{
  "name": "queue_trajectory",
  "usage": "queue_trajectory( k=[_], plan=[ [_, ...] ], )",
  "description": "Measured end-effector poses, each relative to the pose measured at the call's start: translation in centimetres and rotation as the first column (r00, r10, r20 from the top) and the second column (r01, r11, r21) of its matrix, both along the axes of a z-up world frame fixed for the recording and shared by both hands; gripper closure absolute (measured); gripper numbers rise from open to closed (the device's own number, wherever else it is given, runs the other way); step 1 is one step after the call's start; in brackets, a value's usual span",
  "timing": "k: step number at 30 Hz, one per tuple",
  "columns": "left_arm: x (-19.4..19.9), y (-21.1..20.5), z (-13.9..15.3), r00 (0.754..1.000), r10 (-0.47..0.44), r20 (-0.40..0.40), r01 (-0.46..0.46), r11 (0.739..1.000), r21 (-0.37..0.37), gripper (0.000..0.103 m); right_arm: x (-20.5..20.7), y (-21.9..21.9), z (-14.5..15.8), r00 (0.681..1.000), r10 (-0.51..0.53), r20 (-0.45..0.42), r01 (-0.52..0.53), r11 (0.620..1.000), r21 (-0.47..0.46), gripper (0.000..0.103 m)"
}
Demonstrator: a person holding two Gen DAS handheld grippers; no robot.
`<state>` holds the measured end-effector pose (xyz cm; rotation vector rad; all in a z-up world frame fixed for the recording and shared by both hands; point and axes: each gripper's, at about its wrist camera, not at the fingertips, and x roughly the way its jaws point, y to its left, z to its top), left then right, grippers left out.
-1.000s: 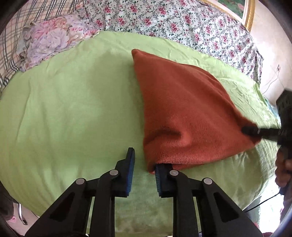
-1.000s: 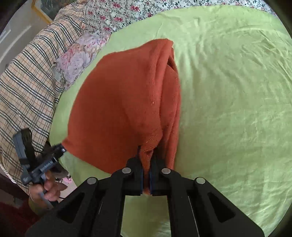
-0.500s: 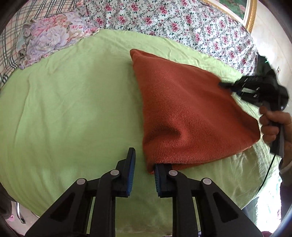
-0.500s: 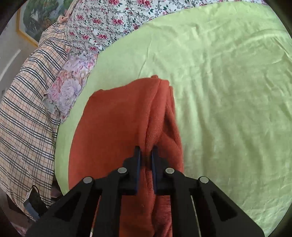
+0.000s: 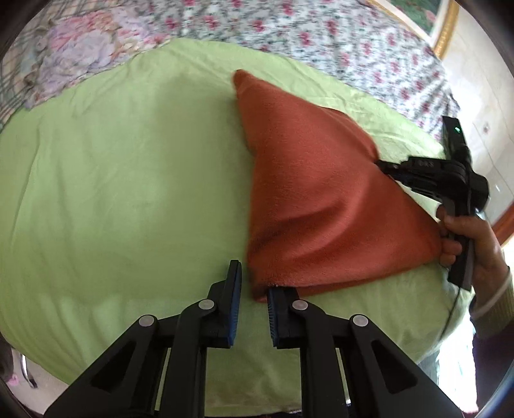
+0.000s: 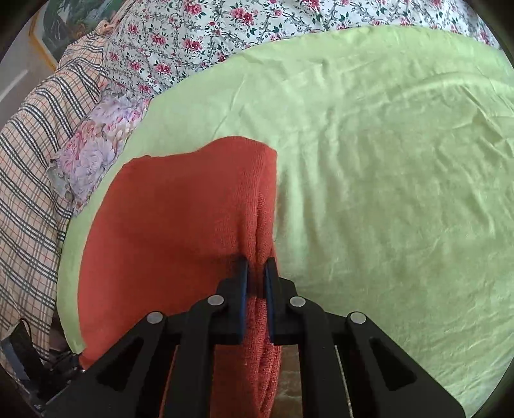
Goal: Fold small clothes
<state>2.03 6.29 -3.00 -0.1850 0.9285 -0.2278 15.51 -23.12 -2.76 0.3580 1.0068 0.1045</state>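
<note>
A rust-orange knitted garment lies folded on the green sheet, its right edge lifted. My left gripper sits at its near corner. The jaws are closing but still apart. The corner's tip lies in the gap against the right pad, and the pads do not press on it. My right gripper is shut on a bunched fold of the garment. In the left wrist view the right gripper pinches the cloth's right edge, held by a hand.
The green sheet covers most of the bed. A floral bedspread lies behind it. A plaid cloth and a pale flowered cloth lie at the left. A gold picture frame hangs on the far wall.
The right gripper carried its pinched fold from the garment's near right corner up to its right edge, lifting that side. The left jaws narrowed a little around the near corner.
</note>
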Motion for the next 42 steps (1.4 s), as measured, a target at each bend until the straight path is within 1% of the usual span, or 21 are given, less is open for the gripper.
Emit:
queue_trajectory(
  k=[1, 3, 6, 8, 9, 11, 13, 15, 17, 18, 19, 20, 21, 23, 26, 29, 33, 35, 38, 40, 42],
  plan=[
    [-0.5, -0.2, 0.4, 1.000, -0.027, 0.007, 0.027, 1.000, -0.011, 0.092, -0.1, -0.3, 0.1, 1.000, -0.006, 0.001, 0.006, 1.000, 0.009, 0.090],
    [-1.5, -0.6, 1.7, 0.996, -0.085, 0.029, 0.085, 0.996, -0.010, 0.089, -0.6, -0.9, 0.7, 1.000, -0.030, 0.009, 0.030, 0.999, 0.038, 0.080],
    [-2.9, -0.5, 4.2, 0.982, -0.158, 0.102, 0.160, 0.987, -0.010, 0.086, -2.2, -1.2, 2.3, 0.997, -0.060, 0.042, 0.058, 0.998, 0.037, 0.080],
    [-3.1, -0.4, 6.1, 0.966, -0.203, 0.159, 0.212, 0.977, -0.039, 0.084, -3.6, -1.3, 3.8, 0.995, -0.059, 0.075, 0.055, 0.997, 0.053, 0.080],
    [-2.8, -0.5, 6.9, 0.961, -0.209, 0.182, 0.221, 0.974, -0.048, 0.080, -4.2, -1.3, 4.3, 0.995, -0.055, 0.086, 0.049, 0.997, 0.061, 0.080],
    [-1.5, -0.8, 7.7, 0.952, -0.213, 0.221, 0.233, 0.970, -0.067, 0.079, -5.2, -0.4, 5.1, 0.995, -0.022, 0.102, 0.015, 0.997, 0.070, 0.080],
    [0.7, -1.5, 7.3, 0.952, -0.213, 0.219, 0.234, 0.969, -0.076, 0.079, -5.6, 1.2, 5.3, 0.995, 0.043, 0.093, -0.051, 0.995, 0.084, 0.079],
    [2.7, -2.1, 5.7, 0.958, -0.220, 0.183, 0.240, 0.966, -0.093, 0.079, -5.9, 3.0, 4.8, 0.992, 0.102, 0.079, -0.110, 0.989, 0.103, 0.079],
    [4.1, -2.5, 3.9, 0.964, -0.234, 0.129, 0.245, 0.966, -0.086, 0.079, -6.0, 4.8, 3.9, 0.986, 0.155, 0.053, -0.159, 0.985, 0.072, 0.078],
    [4.5, -2.7, 2.6, 0.970, -0.225, 0.096, 0.231, 0.971, -0.064, 0.081, -6.0, 5.3, 3.0, 0.986, 0.166, 0.024, -0.167, 0.985, 0.036, 0.078],
    [5.1, -2.8, 1.0, 0.976, -0.212, 0.049, 0.214, 0.976, -0.048, 0.084, -6.1, 5.4, 2.4, 0.986, 0.165, 0.003, -0.165, 0.986, 0.008, 0.078],
    [5.2, -2.6, 0.0, 0.978, -0.206, 0.036, 0.208, 0.976, -0.067, 0.090, -6.0, 5.5, 1.4, 0.987, 0.161, -0.026, -0.162, 0.986, -0.040, 0.080],
    [4.9, -2.1, -0.3, 0.979, -0.196, 0.056, 0.201, 0.974, -0.102, 0.090, -6.0, 5.3, 0.7, 0.987, 0.159, -0.023, -0.161, 0.985, -0.069, 0.082],
    [4.7, -1.4, -0.5, 0.984, -0.173, 0.044, 0.177, 0.972, -0.153, 0.090, -6.0, 4.5, 0.1, 0.991, 0.134, -0.012, -0.135, 0.989, -0.065, 0.085],
    [4.1, -1.2, -0.8, 0.989, -0.147, 0.037, 0.151, 0.975, -0.163, 0.089, -5.6, 4.0, 0.0, 0.993, 0.117, -0.012, -0.117, 0.991, -0.058, 0.085],
    [2.9, -1.4, -0.6, 0.989, -0.140, 0.038, 0.143, 0.981, -0.128, 0.088, -5.9, 4.2, 0.3, 0.992, 0.125, 0.000, -0.125, 0.990, -0.069, 0.082],
    [1.8, -1.3, -0.8, 0.991, -0.131, 0.039, 0.135, 0.985, -0.109, 0.087, -8.2, 4.2, 1.0, 0.990, 0.136, 0.023, -0.134, 0.987, -0.094, 0.080],
    [1.1, -1.2, -1.0, 0.991, -0.128, 0.045, 0.132, 0.986, -0.105, 0.087, -9.7, 4.1, 0.8, 0.990, 0.137, 0.020, -0.134, 0.985, -0.106, 0.080],
    [0.7, -1.5, -1.1, 0.991, -0.121, 0.053, 0.125, 0.989, -0.077, 0.087, -11.7, 3.9, 0.0, 0.989, 0.143, 0.046, -0.137, 0.984, -0.112, 0.080],
    [0.5, -1.9, -0.9, 0.991, -0.120, 0.055, 0.123, 0.991, -0.046, 0.085, -12.0, 4.0, 0.0, 0.989, 0.137, 0.059, -0.130, 0.985, -0.113, 0.080],
    [0.1, -2.2, -0.7, 0.991, -0.121, 0.058, 0.123, 0.992, -0.018, 0.082, -11.8, 4.2, 0.1, 0.990, 0.133, 0.051, -0.126, 0.984, -0.126, 0.080]
  ],
)
